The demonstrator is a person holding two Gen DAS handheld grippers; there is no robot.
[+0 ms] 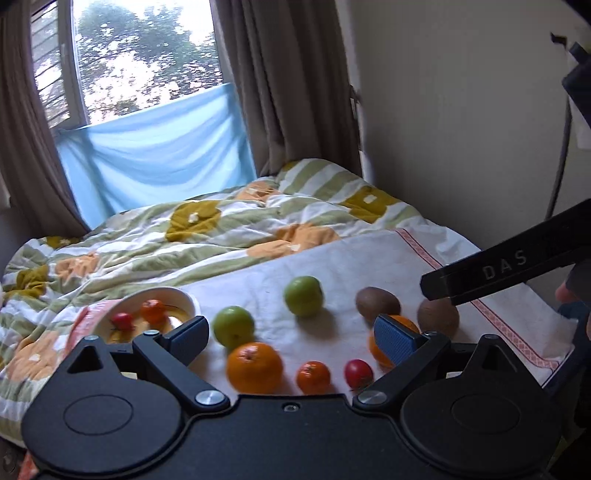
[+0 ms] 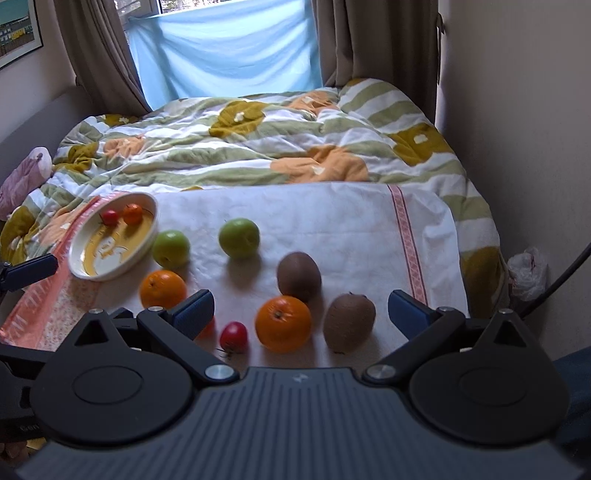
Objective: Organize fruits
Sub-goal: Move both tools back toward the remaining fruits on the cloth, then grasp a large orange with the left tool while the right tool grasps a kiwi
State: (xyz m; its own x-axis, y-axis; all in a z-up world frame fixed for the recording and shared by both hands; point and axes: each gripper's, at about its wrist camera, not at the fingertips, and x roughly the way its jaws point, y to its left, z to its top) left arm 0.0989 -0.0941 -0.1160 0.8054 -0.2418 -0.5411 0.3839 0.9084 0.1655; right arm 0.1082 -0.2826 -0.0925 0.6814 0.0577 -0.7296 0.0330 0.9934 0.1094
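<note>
Both hand-held grippers, left hand-held gripper (image 1: 291, 332) and right hand-held gripper (image 2: 301, 308), hover open, empty; oranges (image 2: 283, 324) and kiwis (image 2: 349, 322) lie just ahead.

A rumpled quilt (image 2: 258, 147) striped green and white with mustard and orange patches covers a bed beneath a window (image 1: 140, 51) flanked by brown curtains (image 1: 280, 85). A pale blue sheet (image 2: 225, 51) hangs across the lower part of the window, trees showing blurred through the glass above it. A framed picture (image 2: 16, 29) hangs on the left wall, a pinkish bundle (image 2: 26, 177) lies at the bed's left edge, and a white plastic bag (image 2: 528, 273) sits on the floor to the right
</note>
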